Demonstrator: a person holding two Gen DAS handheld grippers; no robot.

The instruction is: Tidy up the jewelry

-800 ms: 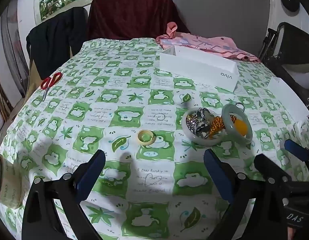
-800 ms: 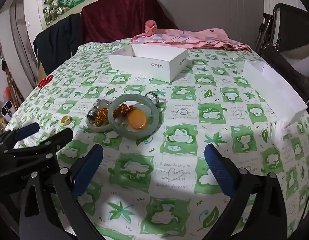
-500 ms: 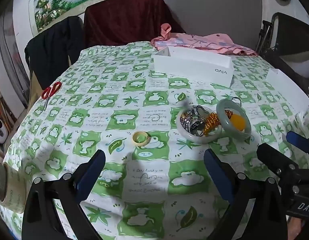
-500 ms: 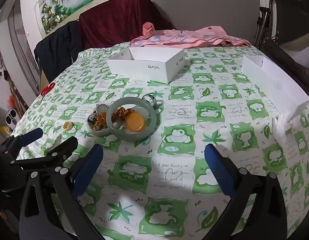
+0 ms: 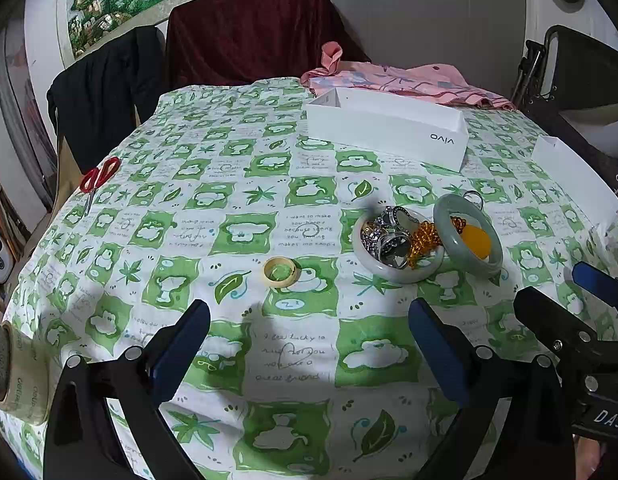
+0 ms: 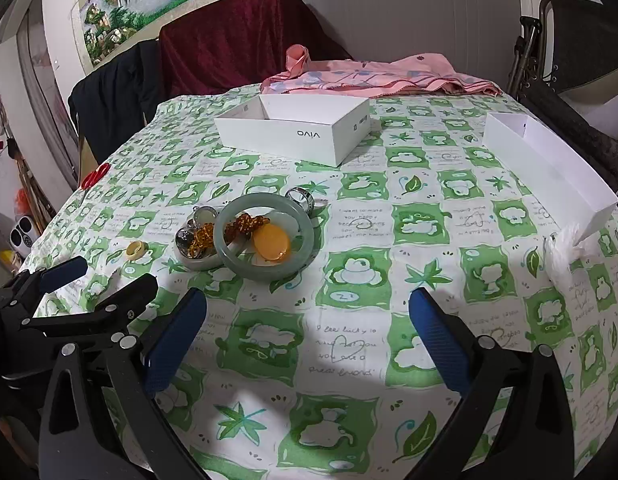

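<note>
A heap of jewelry lies mid-table: a white bangle [image 5: 397, 274] ringed around silver pieces [image 5: 385, 236] and amber beads [image 5: 423, 240], with a green jade bangle [image 5: 449, 216] leaning on it over an orange pendant [image 5: 475, 240]. A small cream ring [image 5: 280, 271] lies alone to the left. A silver ring [image 6: 301, 197] sits behind the jade bangle [image 6: 265, 270]. Behind stands an open white box [image 5: 385, 134] [image 6: 293, 136]. My left gripper [image 5: 309, 336] and right gripper [image 6: 307, 328] both hang open over the cloth, short of the jewelry, holding nothing.
A second white box [image 6: 549, 168] lies at the right table edge beside a white tissue [image 6: 561, 248]. Red scissors [image 5: 99, 178] lie far left, a tape roll [image 5: 19, 376] at the near left corner. Pink cloth [image 6: 381, 76] is heaped at the back.
Both grippers have drawn back and tilted up a little, so the jewelry and boxes sit slightly farther off. Nothing on the table moved.
</note>
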